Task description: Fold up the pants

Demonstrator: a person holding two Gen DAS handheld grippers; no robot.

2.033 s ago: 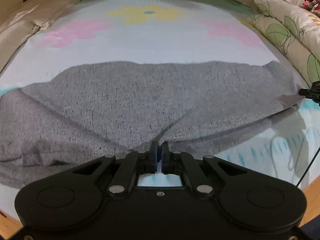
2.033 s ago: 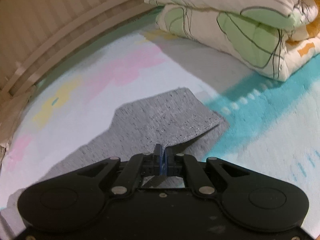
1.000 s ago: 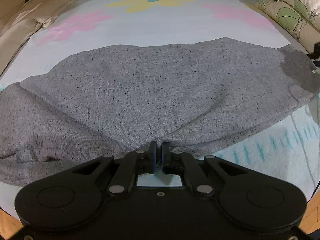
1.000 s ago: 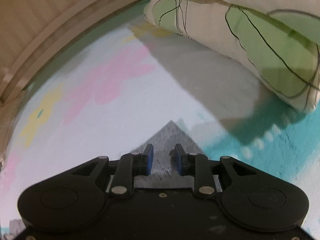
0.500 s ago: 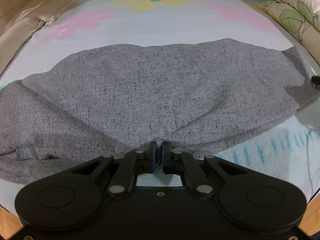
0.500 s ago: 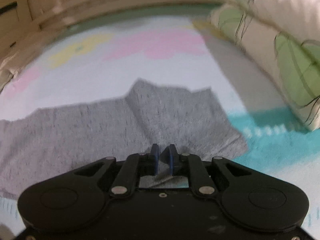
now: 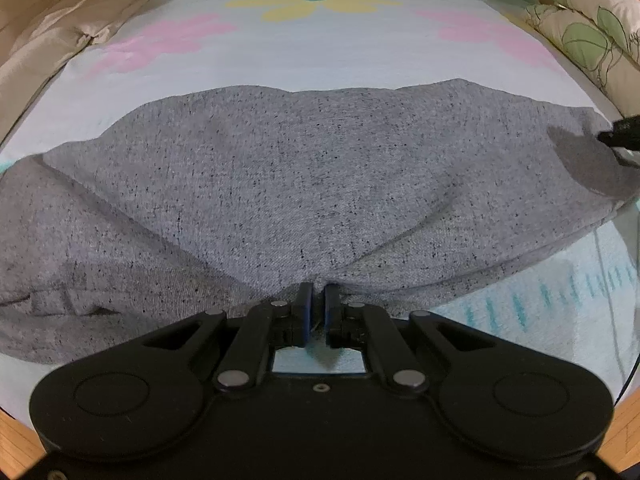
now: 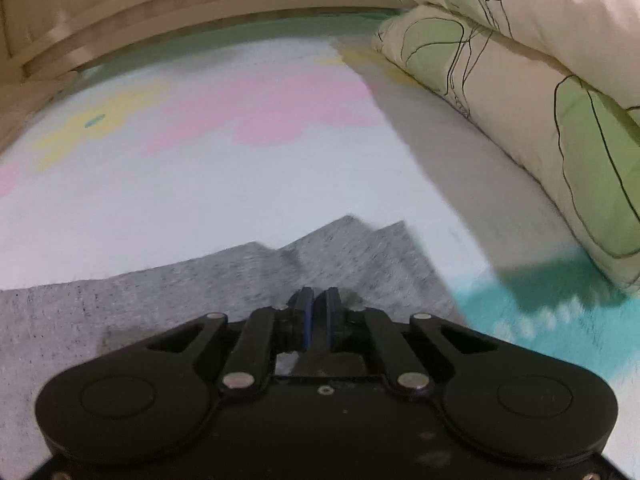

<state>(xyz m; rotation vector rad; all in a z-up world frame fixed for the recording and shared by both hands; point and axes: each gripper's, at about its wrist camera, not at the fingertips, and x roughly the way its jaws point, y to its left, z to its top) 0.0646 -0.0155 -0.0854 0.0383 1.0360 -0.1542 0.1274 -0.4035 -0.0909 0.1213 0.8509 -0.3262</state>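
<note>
Grey speckled pants [image 7: 304, 184] lie spread across a flowered bed sheet [image 7: 320, 52], folded lengthwise with one leg over the other. My left gripper [image 7: 318, 300] is shut on the near edge of the pants at the crotch fold. My right gripper [image 8: 316, 304] is shut on the pants [image 8: 200, 284] near the leg end, low over the sheet [image 8: 240, 168]. The right gripper's tip also shows at the right edge of the left wrist view [image 7: 622, 138], over the leg end.
A folded quilt with green leaf print [image 8: 540, 92] lies stacked at the right of the bed. A wooden bed frame [image 8: 160, 4] runs along the far side. Beige pillows [image 7: 52, 40] lie at the far left. The wooden floor [image 7: 16, 440] shows below the bed's near edge.
My right gripper opened and let go of the leg end, then shut again on the fabric and swung left. The lifted leg end now lies flatter. The left gripper has stayed shut in place.
</note>
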